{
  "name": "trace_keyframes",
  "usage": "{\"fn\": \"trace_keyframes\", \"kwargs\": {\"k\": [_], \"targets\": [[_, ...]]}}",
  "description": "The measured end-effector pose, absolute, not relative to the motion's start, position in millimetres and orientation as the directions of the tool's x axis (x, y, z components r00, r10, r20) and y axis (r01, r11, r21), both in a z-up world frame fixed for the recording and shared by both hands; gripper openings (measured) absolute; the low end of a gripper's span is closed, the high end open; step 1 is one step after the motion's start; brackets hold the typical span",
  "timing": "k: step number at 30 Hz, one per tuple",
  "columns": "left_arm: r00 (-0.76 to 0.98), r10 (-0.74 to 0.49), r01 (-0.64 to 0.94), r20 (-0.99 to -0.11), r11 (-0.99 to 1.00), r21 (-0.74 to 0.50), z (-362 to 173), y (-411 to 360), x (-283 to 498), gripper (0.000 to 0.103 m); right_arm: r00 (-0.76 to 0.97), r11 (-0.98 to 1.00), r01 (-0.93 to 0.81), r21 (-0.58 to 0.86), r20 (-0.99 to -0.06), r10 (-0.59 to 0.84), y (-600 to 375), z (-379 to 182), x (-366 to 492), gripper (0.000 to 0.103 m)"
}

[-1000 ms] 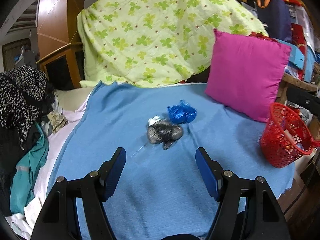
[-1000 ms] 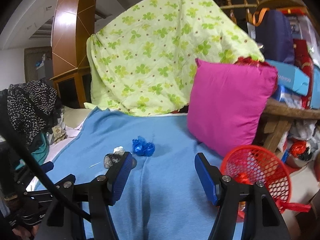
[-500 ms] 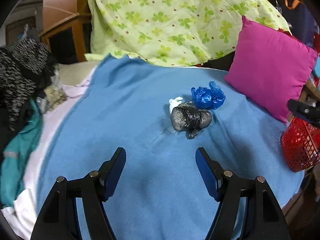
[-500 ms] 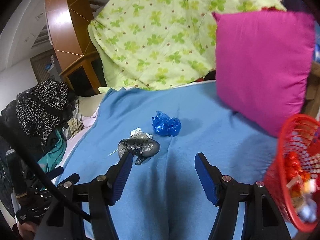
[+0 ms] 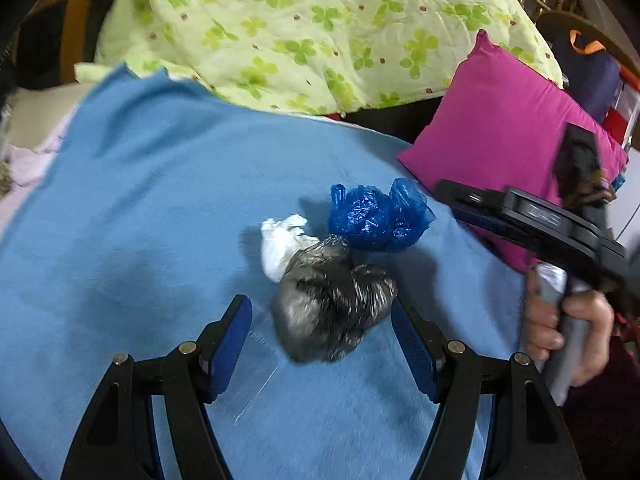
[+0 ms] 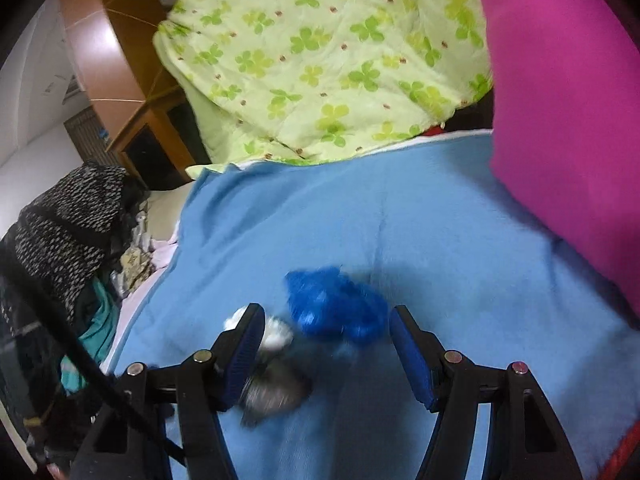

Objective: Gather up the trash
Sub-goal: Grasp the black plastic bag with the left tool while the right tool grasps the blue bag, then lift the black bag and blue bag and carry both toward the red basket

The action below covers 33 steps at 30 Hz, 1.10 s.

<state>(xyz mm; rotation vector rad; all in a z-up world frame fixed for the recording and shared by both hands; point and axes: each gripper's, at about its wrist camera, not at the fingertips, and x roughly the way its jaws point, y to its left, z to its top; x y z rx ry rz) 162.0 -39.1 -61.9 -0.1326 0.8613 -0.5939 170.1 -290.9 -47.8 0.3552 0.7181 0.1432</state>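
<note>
Three pieces of trash lie together on a blue blanket (image 5: 140, 208): a crumpled grey-black plastic bag (image 5: 332, 304), a blue plastic bag (image 5: 378, 218) behind it, and a white paper wad (image 5: 282, 246) to its left. My left gripper (image 5: 322, 314) is open, its pads on either side of the grey bag without pressing it. My right gripper (image 6: 326, 324) is open around the blurred blue bag (image 6: 334, 306), not squeezing it; the grey bag (image 6: 272, 394) shows below its left finger. In the left wrist view the right gripper's body and the hand (image 5: 568, 332) holding it come in from the right.
A magenta cushion (image 5: 504, 152) leans at the right of the blanket. A yellow-green clover quilt (image 5: 300, 32) is heaped behind. Dark and teal clothes (image 6: 68, 236) are piled at the left edge. A thin clear wrapper (image 5: 256, 376) lies flat under the left gripper.
Both grippers have come forward and down onto the trash pile. The grey bag now sits between the left fingers, the blue bag between the right. The red basket has left both views.
</note>
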Motion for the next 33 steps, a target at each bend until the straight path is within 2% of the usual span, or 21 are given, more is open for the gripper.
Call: {"fn": "trace_keyframes", "kwargs": {"k": [4,8,9,10,12,16,17,22,27,29,33], "targets": [[0.459,-0.591,0.455,-0.663,0.798,-0.396,-77,-49,177,0.073,0.722,0.921,-0.017,0.390,-0.632,0.281,-293,-70,210,0.069],[0.437,-0.607,0.477,-0.663,0.782,-0.402,-88,-58,177,0.073,0.660,0.927,-0.040,0.374,-0.686,0.305,-289,-97,236,0.069],[0.434,-0.603,0.483,-0.669,0.783,-0.392,-90,-60,175,0.066,0.649,0.922,-0.052,0.383,-0.689,0.323,-289,-102,239,0.069],[0.425,-0.603,0.486,-0.675,0.781,-0.392,-92,-62,174,0.051,0.651,0.919,-0.052,0.390,-0.685,0.328,-289,-104,241,0.069],[0.393,-0.606,0.487,-0.692,0.775,-0.402,-96,-65,172,0.046,0.659,0.915,-0.052,0.401,-0.675,0.333,-290,-104,241,0.067],[0.405,-0.592,0.490,-0.696,0.784,-0.382,-94,-70,158,0.034,0.640,0.912,-0.075,0.403,-0.682,0.354,-284,-104,240,0.035],[0.407,-0.591,0.486,-0.696,0.786,-0.383,-94,-69,154,0.033,0.638,0.911,-0.077,0.405,-0.682,0.357,-283,-104,238,0.022],[0.434,-0.586,0.466,-0.684,0.796,-0.387,-87,-60,131,0.027,0.651,0.909,-0.062,0.412,-0.674,0.349,-286,-102,218,0.014],[0.481,-0.582,0.451,-0.656,0.805,-0.385,-70,-43,99,0.026,0.684,0.901,-0.051,0.432,-0.642,0.346,-297,-86,181,0.013],[0.501,-0.579,0.441,-0.643,0.810,-0.386,-61,-33,84,0.026,0.700,0.896,-0.045,0.441,-0.626,0.343,-303,-76,162,0.007],[0.545,-0.544,0.407,-0.638,0.837,-0.365,-48,-16,57,0.026,0.729,0.892,-0.061,0.447,-0.591,0.346,-309,-53,118,0.007]]}}
